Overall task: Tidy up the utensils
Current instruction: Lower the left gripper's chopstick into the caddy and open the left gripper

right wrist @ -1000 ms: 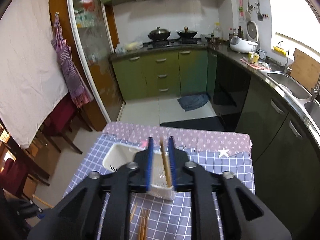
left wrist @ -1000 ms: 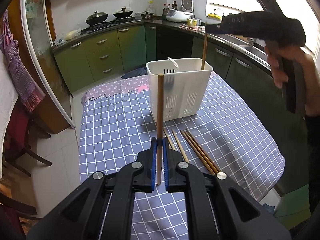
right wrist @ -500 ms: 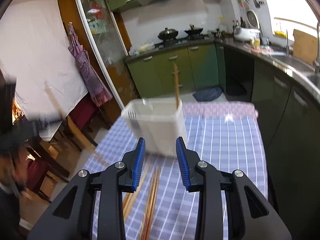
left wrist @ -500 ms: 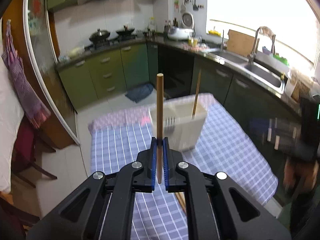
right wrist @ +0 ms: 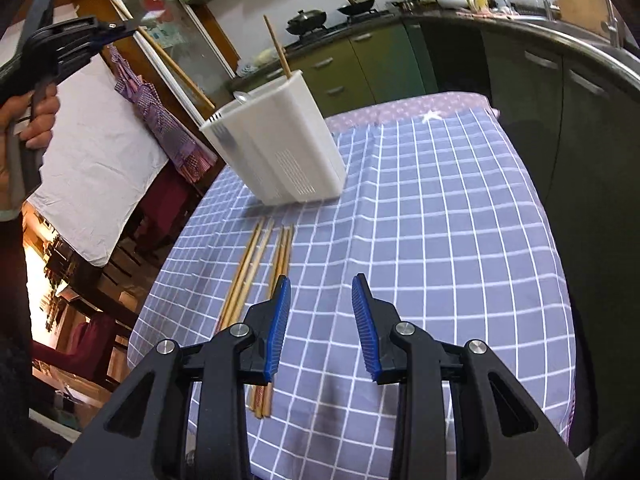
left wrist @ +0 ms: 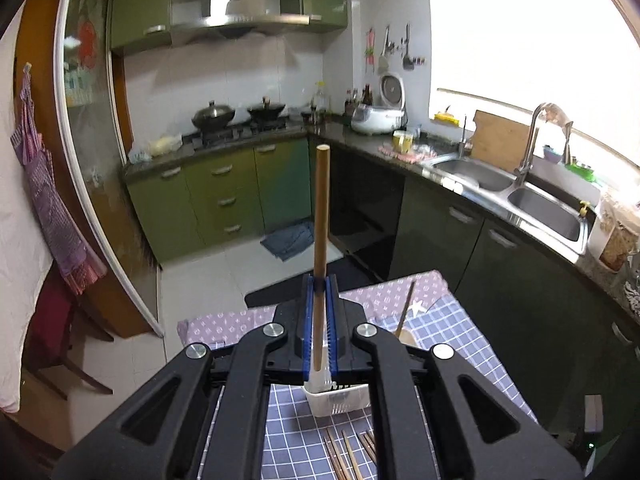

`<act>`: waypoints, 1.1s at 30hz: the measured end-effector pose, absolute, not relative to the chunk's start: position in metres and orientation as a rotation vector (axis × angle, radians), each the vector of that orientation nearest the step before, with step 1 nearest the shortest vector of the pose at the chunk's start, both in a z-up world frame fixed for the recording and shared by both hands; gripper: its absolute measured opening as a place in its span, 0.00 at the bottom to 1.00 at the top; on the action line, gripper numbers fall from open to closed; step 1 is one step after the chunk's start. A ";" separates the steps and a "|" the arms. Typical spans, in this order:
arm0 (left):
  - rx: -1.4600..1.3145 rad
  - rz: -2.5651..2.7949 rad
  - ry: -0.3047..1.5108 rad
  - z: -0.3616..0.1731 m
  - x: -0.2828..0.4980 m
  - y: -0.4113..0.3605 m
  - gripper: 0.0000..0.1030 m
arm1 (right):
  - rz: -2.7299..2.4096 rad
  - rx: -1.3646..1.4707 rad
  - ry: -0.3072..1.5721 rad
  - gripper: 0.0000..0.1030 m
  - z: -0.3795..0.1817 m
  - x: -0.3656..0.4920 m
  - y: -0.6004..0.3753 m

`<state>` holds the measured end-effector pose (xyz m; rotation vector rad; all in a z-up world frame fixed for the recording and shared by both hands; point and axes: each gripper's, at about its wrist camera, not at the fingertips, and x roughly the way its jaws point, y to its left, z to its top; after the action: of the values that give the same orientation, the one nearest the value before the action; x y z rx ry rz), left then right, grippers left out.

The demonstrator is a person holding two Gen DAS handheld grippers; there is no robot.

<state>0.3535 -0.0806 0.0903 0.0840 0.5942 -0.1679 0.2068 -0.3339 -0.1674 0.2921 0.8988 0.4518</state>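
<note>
My left gripper (left wrist: 320,284) is shut on a wooden chopstick (left wrist: 321,216) that stands upright, held high above the white utensil holder (left wrist: 338,400). In the right wrist view the left gripper (right wrist: 116,30) shows at the upper left with the chopstick (right wrist: 172,66) slanting toward the holder (right wrist: 280,144). One chopstick (right wrist: 276,46) stands in the holder. Several chopsticks (right wrist: 260,264) lie on the checked tablecloth in front of it. My right gripper (right wrist: 322,300) is open and empty, low over the cloth just right of the loose chopsticks.
The table (right wrist: 440,220) has a blue checked cloth, with its edge to the left and near side. Kitchen cabinets (left wrist: 224,192), a stove with pans (left wrist: 236,116) and a sink (left wrist: 540,208) surround it. Chairs (right wrist: 120,248) stand left of the table.
My left gripper has risen and moved over the holder with its chopstick. My right gripper, having let go of its chopstick into the holder, has dropped low toward the loose chopsticks.
</note>
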 end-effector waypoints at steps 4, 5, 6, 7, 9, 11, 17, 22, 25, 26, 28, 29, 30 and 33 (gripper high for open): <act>0.077 -0.172 0.694 0.059 0.369 -0.083 0.06 | 0.458 0.275 0.899 0.32 -0.160 0.212 -0.330; 0.078 -0.173 0.708 0.054 0.371 -0.082 0.06 | 0.460 0.266 0.900 0.33 -0.157 0.214 -0.327; 0.080 -0.176 0.723 0.049 0.372 -0.082 0.06 | 0.463 0.251 0.904 0.34 -0.157 0.215 -0.323; 0.079 -0.176 0.741 0.042 0.372 -0.081 0.06 | 0.464 0.242 0.907 0.34 -0.152 0.218 -0.318; 0.077 -0.180 0.764 0.033 0.372 -0.078 0.06 | 0.474 0.218 0.918 0.34 -0.149 0.221 -0.308; 0.071 -0.185 0.778 0.027 0.370 -0.074 0.12 | 0.491 0.199 0.939 0.34 -0.150 0.227 -0.298; 0.037 -0.209 0.764 0.031 0.350 -0.059 0.36 | 0.501 0.151 1.048 0.34 -0.166 0.256 -0.271; -0.001 -0.223 0.777 0.026 0.318 -0.038 0.39 | 0.506 0.052 1.131 0.31 -0.185 0.282 -0.236; -0.019 -0.225 0.805 0.015 0.300 -0.024 0.44 | 0.503 -0.015 1.185 0.25 -0.200 0.296 -0.214; -0.017 -0.224 0.815 0.011 0.294 -0.020 0.44 | 0.501 -0.027 1.195 0.23 -0.205 0.300 -0.210; -0.012 -0.221 0.829 0.004 0.284 -0.011 0.44 | 0.485 -0.053 1.219 0.21 -0.213 0.309 -0.201; -0.016 -0.217 0.839 0.001 0.281 -0.007 0.44 | 0.480 -0.064 1.228 0.21 -0.216 0.312 -0.197; -0.020 -0.212 0.847 -0.003 0.277 -0.003 0.44 | 0.474 -0.072 1.235 0.21 -0.219 0.316 -0.193; -0.031 -0.200 0.870 -0.011 0.269 0.011 0.44 | 0.457 -0.097 1.245 0.18 -0.224 0.322 -0.186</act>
<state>0.2690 0.0111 -0.0110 -0.0309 0.8700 -0.2003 0.3220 -0.1865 -0.2235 -0.0975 1.2455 0.4567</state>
